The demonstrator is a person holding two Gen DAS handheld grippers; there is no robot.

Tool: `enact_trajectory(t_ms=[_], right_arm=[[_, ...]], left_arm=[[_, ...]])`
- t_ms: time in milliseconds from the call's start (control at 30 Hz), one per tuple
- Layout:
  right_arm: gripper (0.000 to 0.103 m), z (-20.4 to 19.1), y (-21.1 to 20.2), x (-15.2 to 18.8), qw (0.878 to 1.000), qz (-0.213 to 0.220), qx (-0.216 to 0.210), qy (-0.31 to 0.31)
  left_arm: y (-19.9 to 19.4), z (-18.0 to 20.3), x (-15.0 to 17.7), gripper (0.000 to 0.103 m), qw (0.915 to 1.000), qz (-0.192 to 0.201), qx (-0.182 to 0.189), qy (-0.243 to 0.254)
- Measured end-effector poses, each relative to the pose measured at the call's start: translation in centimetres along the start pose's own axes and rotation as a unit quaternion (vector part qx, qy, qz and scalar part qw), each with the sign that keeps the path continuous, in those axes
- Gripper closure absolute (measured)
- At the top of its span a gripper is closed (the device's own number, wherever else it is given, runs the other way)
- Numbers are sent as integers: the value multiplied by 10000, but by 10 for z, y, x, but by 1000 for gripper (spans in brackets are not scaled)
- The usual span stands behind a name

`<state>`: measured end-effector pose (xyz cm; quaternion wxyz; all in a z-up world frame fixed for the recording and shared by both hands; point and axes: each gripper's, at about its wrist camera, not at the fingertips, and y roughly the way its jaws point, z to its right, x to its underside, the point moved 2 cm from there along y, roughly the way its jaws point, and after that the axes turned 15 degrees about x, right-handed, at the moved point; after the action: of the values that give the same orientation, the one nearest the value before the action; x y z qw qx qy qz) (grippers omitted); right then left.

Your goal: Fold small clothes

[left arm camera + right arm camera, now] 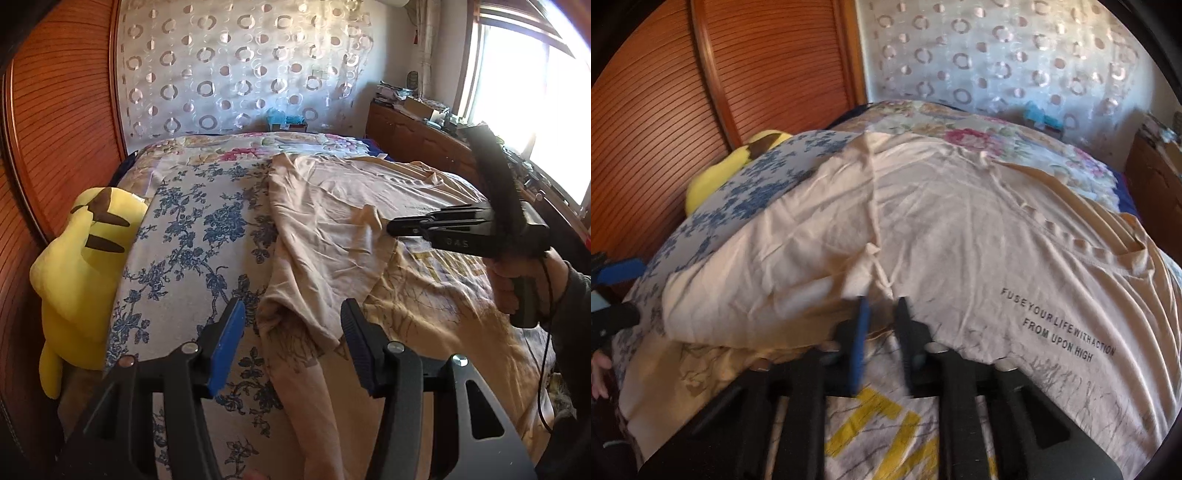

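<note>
A beige T-shirt with black lettering lies spread on the bed, its left part folded over toward the middle. My left gripper is open and empty, just above the shirt's lower left folded corner. My right gripper has its jaws a small gap apart, at a pinched tuft of the shirt's fabric; whether it grips the tuft is unclear. The right gripper also shows in the left wrist view, tip at a raised fold of the shirt.
The bed has a blue floral sheet and a flowered quilt. A yellow plush toy sits at the bed's left side against a wooden slatted wall. A cluttered wooden cabinet stands under the bright window at right.
</note>
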<state>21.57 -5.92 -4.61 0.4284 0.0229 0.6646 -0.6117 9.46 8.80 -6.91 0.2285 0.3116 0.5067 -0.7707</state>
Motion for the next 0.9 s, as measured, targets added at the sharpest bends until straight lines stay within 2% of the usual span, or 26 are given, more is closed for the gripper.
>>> enact_trajectory(t_ms=[233, 533, 633, 700, 767, 900], right_arm=[[103, 8, -23, 0, 9996, 286, -60, 51], [100, 12, -23, 7, 9996, 183, 185, 73], [79, 13, -24, 9, 9994, 198, 274, 85], [59, 15, -24, 10, 9993, 208, 281, 116], [53, 16, -24, 11, 9990, 208, 372, 107], [52, 19, -20, 14, 9989, 151, 445, 79]], left_arm=[[13, -3, 2, 49, 9999, -145, -20, 8], [27, -13, 5, 49, 9994, -332, -111, -76], [31, -13, 7, 49, 9991, -403, -154, -58], [33, -15, 8, 49, 9988, -432, -199, -66], [36, -17, 10, 49, 9986, -472, -232, -94], [38, -17, 12, 49, 9986, -458, -267, -42]])
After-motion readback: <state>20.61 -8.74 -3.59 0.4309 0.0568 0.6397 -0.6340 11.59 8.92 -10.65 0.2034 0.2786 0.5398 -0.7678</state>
